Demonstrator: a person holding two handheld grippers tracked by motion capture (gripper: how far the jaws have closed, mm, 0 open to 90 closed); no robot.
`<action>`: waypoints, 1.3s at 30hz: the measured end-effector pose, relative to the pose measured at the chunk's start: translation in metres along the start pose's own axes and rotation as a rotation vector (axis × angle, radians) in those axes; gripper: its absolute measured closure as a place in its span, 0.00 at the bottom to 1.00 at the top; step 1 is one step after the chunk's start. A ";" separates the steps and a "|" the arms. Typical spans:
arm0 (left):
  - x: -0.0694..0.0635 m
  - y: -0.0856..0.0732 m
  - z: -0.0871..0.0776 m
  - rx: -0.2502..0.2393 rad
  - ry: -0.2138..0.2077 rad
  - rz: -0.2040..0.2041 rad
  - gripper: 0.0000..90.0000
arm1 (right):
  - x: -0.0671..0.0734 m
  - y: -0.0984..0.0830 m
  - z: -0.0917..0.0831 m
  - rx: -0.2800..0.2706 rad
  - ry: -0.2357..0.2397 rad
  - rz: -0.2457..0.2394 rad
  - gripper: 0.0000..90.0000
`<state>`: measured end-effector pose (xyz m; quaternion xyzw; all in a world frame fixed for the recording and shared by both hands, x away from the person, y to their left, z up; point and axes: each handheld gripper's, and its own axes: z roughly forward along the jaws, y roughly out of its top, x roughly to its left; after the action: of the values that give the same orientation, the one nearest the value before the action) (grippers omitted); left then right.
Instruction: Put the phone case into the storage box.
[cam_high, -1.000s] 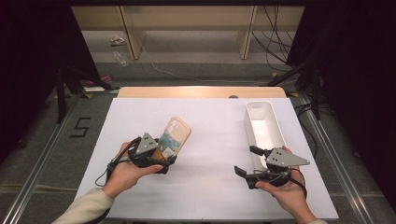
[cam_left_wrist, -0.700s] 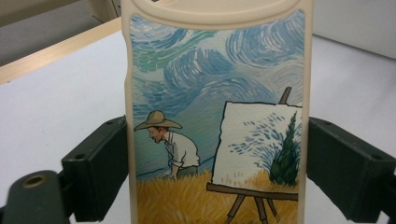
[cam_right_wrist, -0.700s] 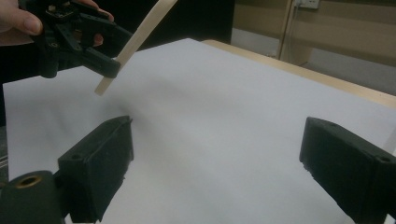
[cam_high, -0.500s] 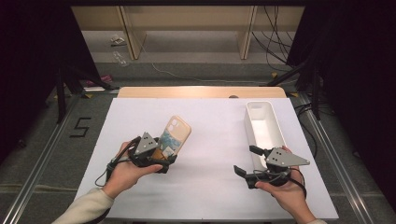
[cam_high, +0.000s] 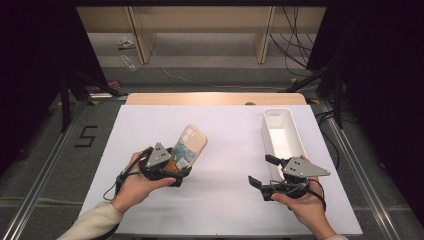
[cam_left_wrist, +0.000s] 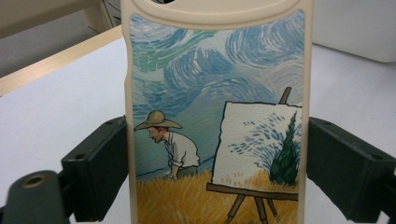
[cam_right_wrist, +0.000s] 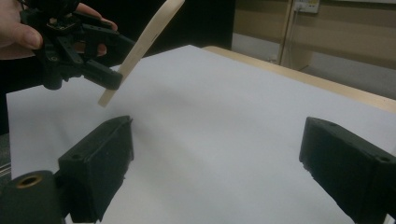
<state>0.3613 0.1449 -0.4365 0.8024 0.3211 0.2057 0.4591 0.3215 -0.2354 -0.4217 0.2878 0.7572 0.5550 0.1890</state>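
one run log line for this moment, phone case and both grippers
left gripper: shut on phone case, lifted, tilted | right gripper: open, nothing held | white bin: on table beside right gripper

Phone case (cam_left_wrist: 217, 116) top, bottom cut off by left gripper view edges.

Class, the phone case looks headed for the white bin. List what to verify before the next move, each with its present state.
1. Left gripper clamps the phone case by both long edges: ok.
2. Case lifted off the table, tilted, as the right gripper view shows: ok.
3. White bin empty inside: ok.
4. Right gripper open, holding nothing: ok.
5. Right gripper clear of the bin: cannot tell; it sits close beside the near end.
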 end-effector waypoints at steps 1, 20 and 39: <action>0.000 0.000 0.000 0.001 -0.001 0.001 0.13 | 0.001 0.001 0.001 -0.004 0.002 0.000 0.12; -0.008 0.002 0.005 -0.010 -0.015 0.012 0.13 | 0.009 0.016 0.023 -0.035 0.033 0.011 0.13; -0.016 0.003 0.013 -0.020 -0.019 0.023 0.13 | 0.015 0.029 0.046 -0.047 0.058 0.013 0.13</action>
<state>0.3592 0.1252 -0.4407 0.8035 0.3052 0.2066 0.4676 0.3445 -0.1857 -0.4080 0.2719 0.7473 0.5821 0.1699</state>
